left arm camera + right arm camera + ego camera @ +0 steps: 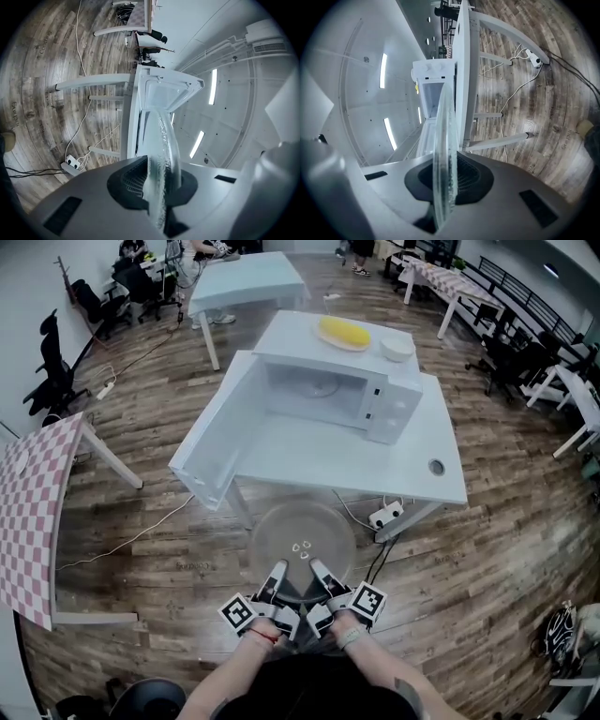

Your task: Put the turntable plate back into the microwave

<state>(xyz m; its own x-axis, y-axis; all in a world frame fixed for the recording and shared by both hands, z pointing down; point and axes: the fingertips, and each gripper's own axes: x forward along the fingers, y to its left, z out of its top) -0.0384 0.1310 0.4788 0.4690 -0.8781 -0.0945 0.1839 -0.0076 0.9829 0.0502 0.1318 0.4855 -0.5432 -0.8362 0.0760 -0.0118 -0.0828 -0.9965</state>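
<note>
1. Gripping one round, clear glass turntable plate (302, 532) by its near rim, the left gripper (277, 570) and right gripper (317, 568) each clamp it above the wooden floor (159, 554).
2. One white table (309, 457) stands beyond.
3. One boxy white microwave (330, 390) sits on it, door open.

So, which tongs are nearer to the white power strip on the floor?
Right. The right tongs, shut on the glass plate, sit just left of and below the power strip in the head view; the left tongs hold the same plate farther left.
</note>
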